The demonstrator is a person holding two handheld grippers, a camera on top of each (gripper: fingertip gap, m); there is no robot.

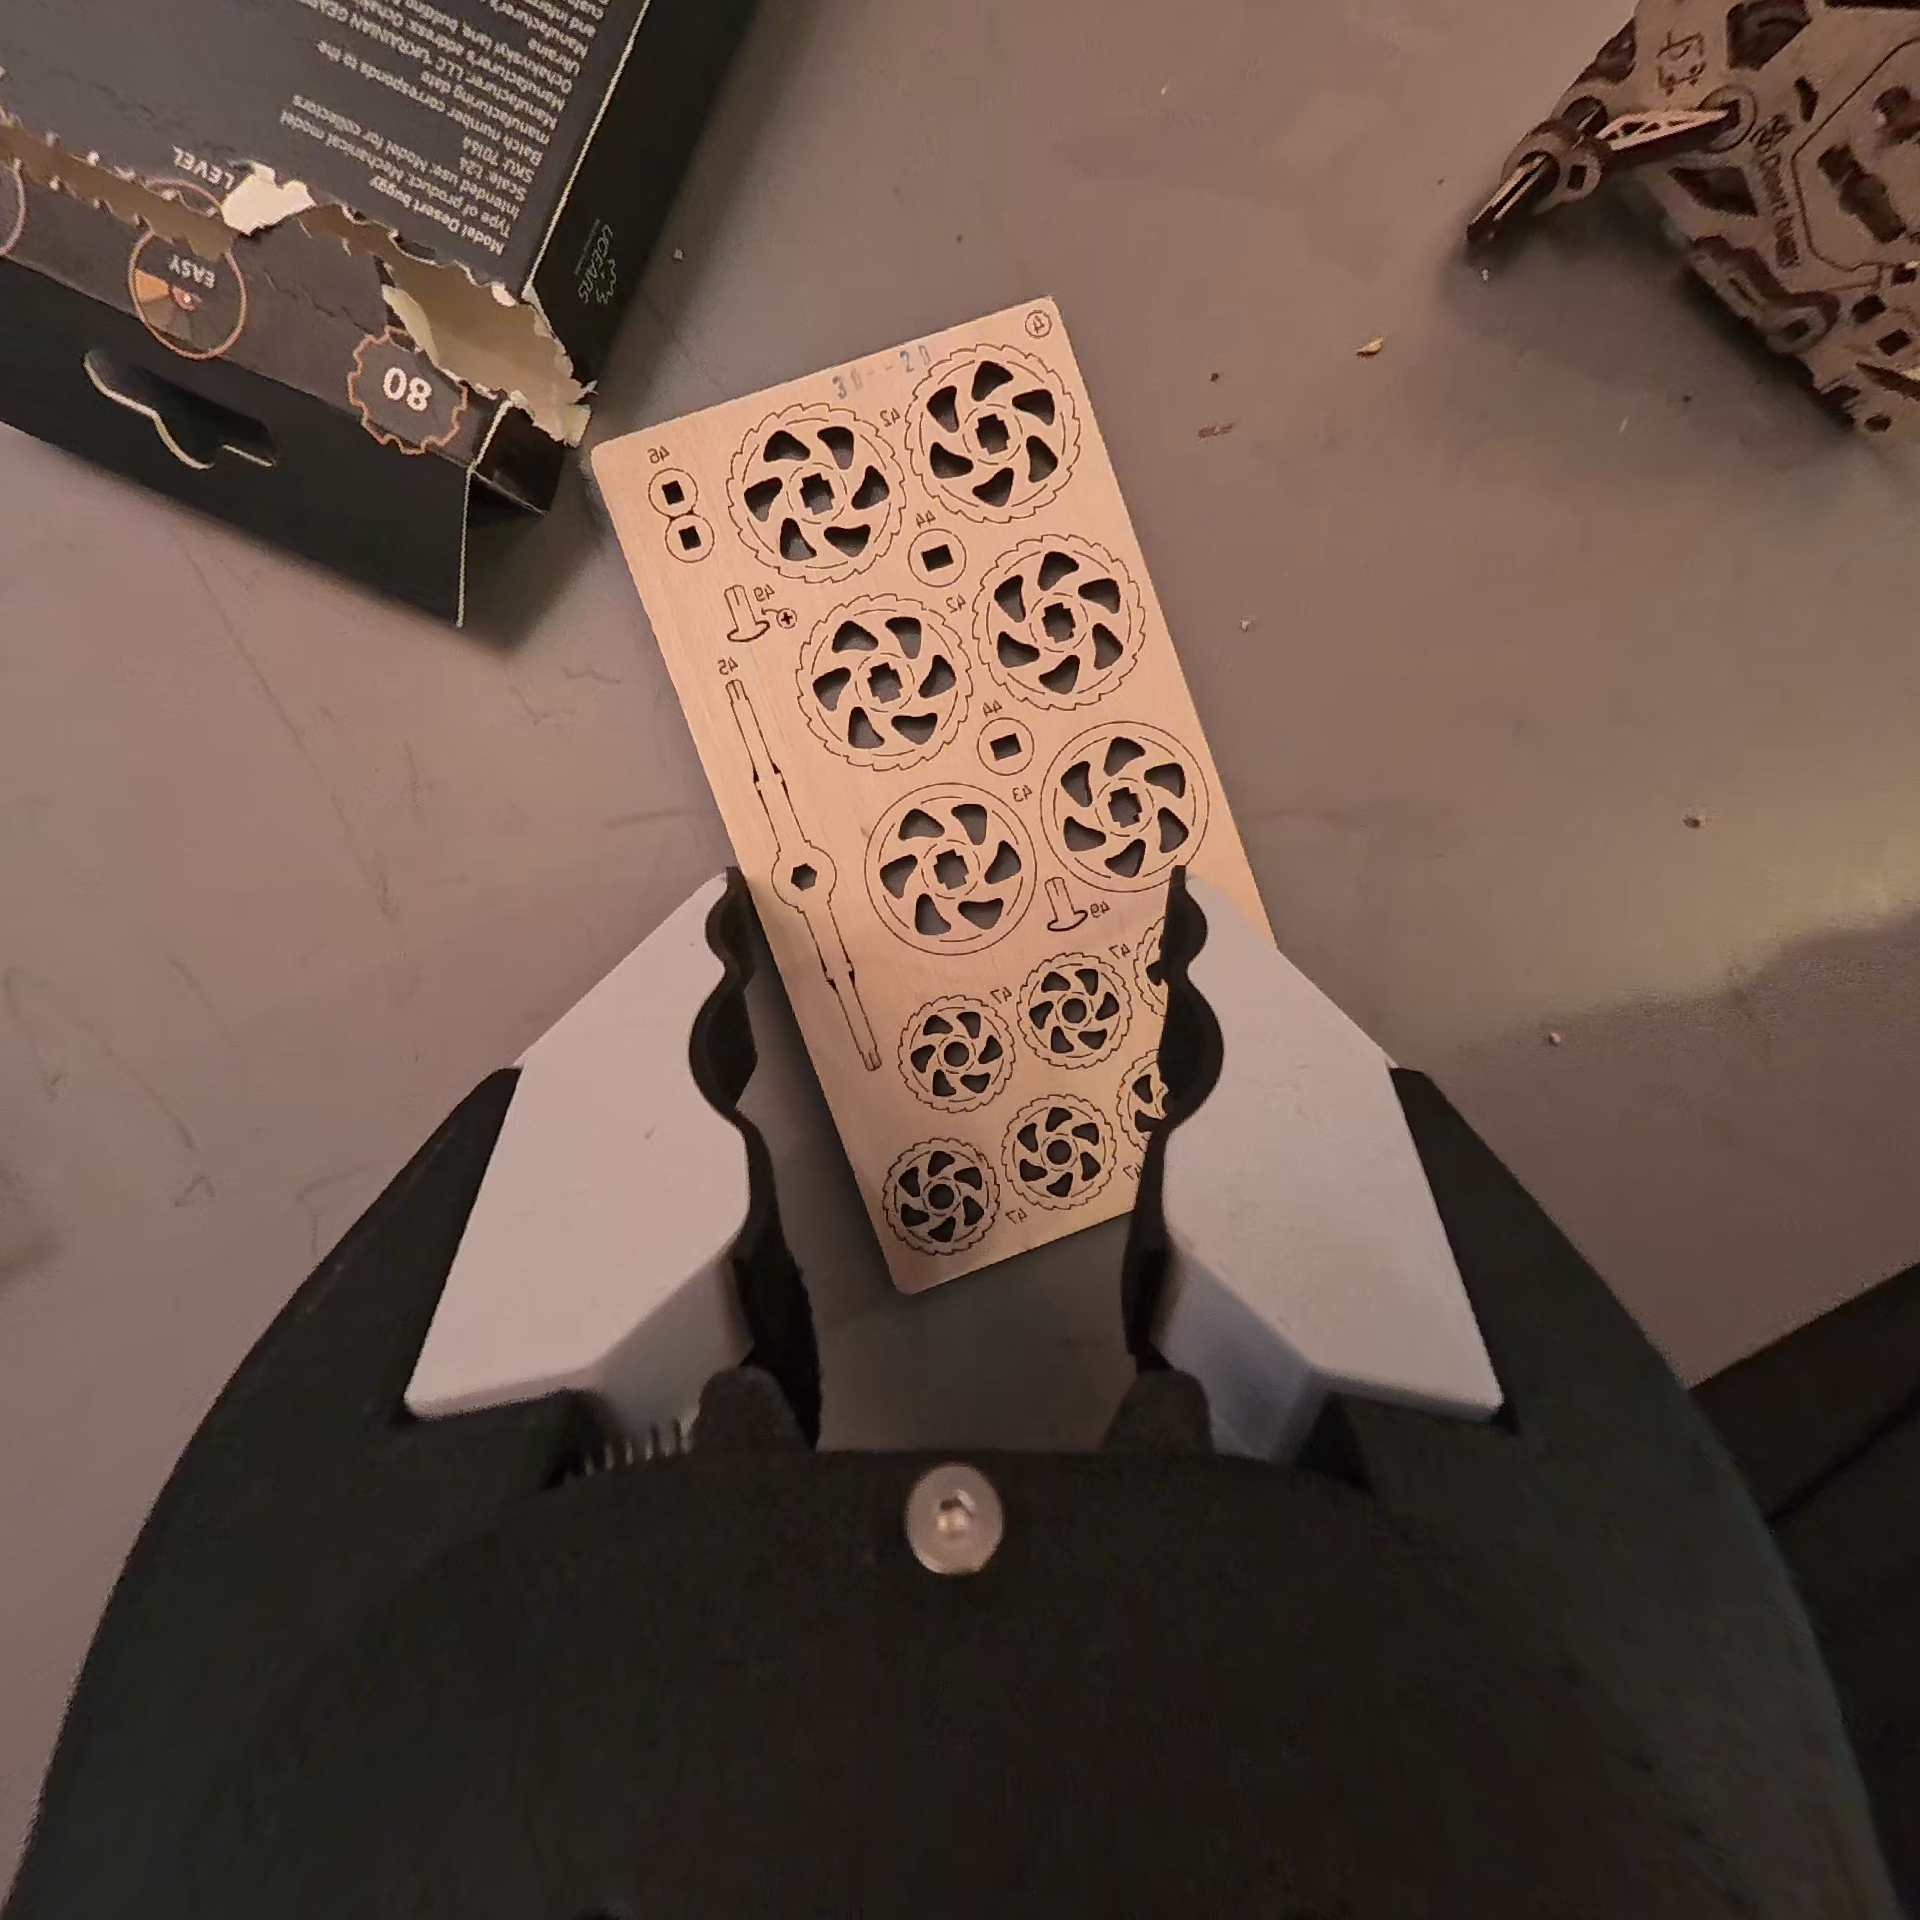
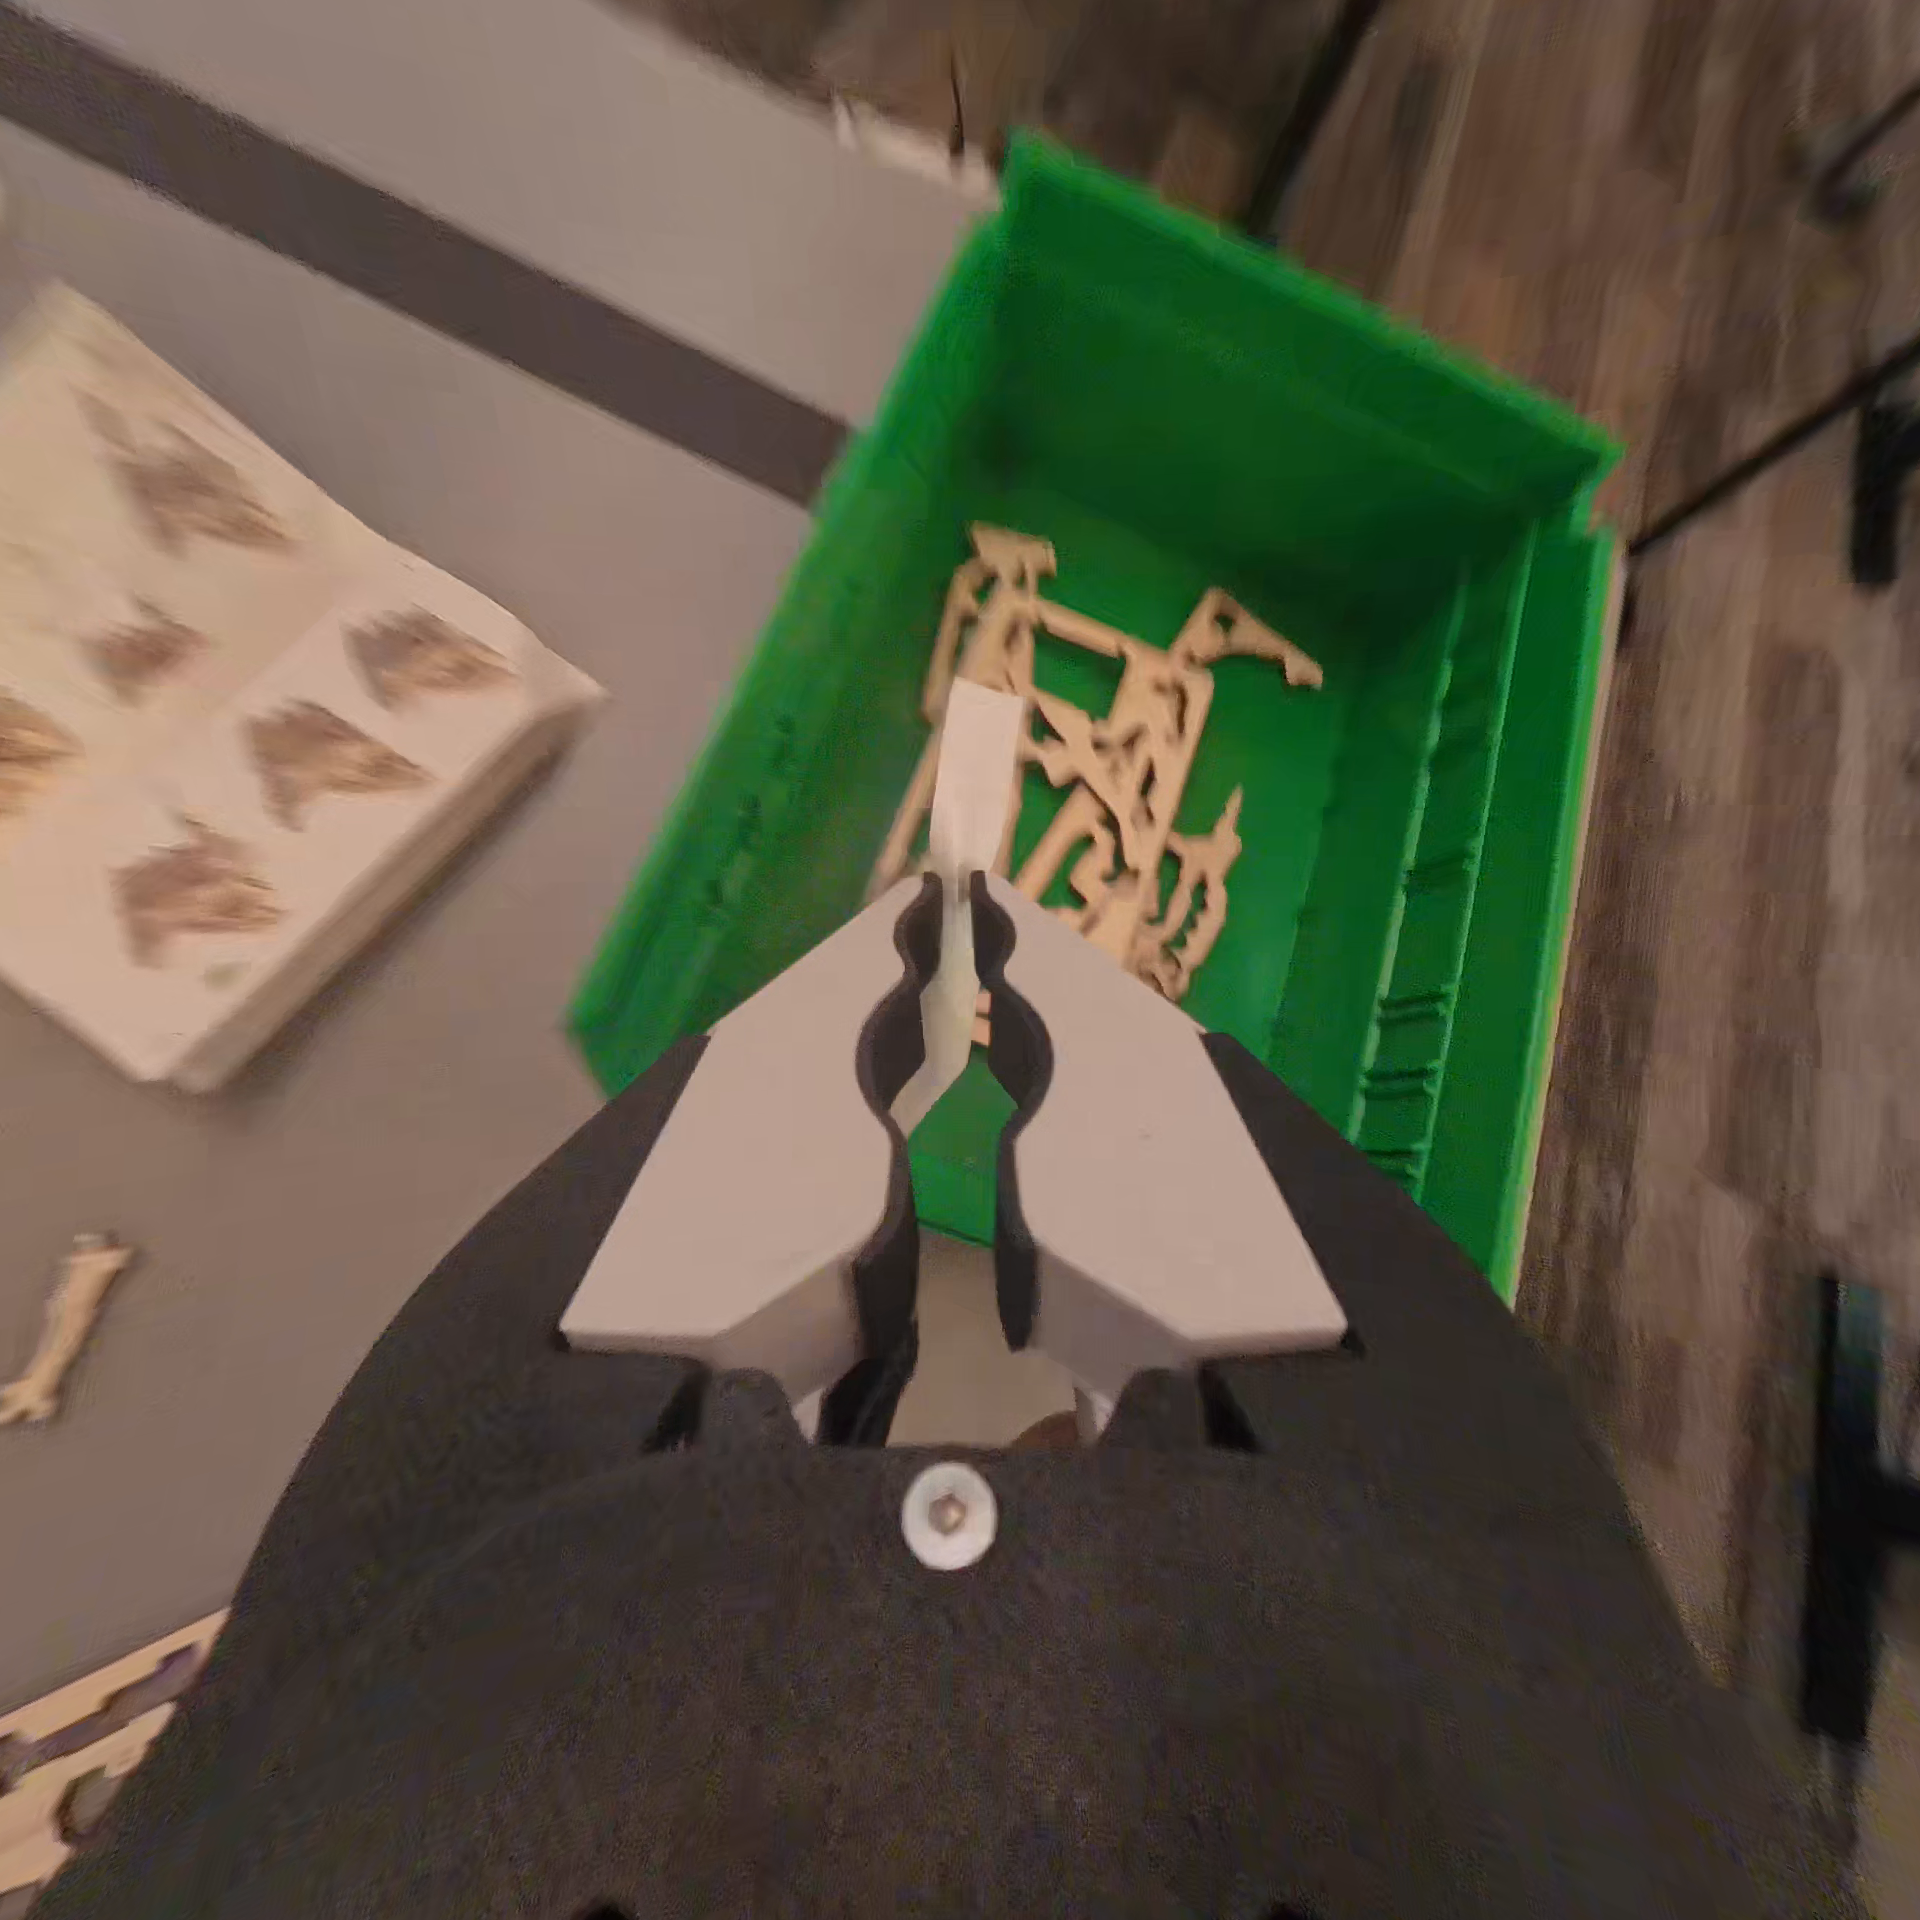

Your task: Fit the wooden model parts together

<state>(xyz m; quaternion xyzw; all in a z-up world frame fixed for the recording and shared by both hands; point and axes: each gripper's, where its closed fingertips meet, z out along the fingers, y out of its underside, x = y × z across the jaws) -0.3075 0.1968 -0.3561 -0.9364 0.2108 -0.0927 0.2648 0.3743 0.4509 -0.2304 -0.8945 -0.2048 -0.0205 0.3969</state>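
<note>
A pale wooden sheet [image 1: 914, 727] of laser-cut wheels and an axle lies flat on the grey table [image 1: 312, 831]. My left gripper [image 1: 961, 904] is open above the sheet's near end, one finger on each side of it, holding nothing. My right gripper [image 2: 951, 883] is shut on a thin white strip [image 2: 977, 748] that sticks out past its tips. It hangs over a green bin [image 2: 1143, 436] that holds a cut-out wooden frame [image 2: 1122, 769]. The right wrist view is blurred. A partly built wooden model [image 1: 1766, 177] stands at the far right of the left wrist view.
A torn black cardboard box [image 1: 260, 239] lies at the far left of the sheet. In the right wrist view an open booklet [image 2: 208, 686] lies left of the bin, a small wooden part [image 2: 62, 1320] lies nearer, and wooden floor [image 2: 1714, 935] shows beyond the table edge. One gripper's finger ends stand about 75 cm off the other's. My left tips are roughly 15 cm from the partly built wooden model [image 1: 1766, 177].
</note>
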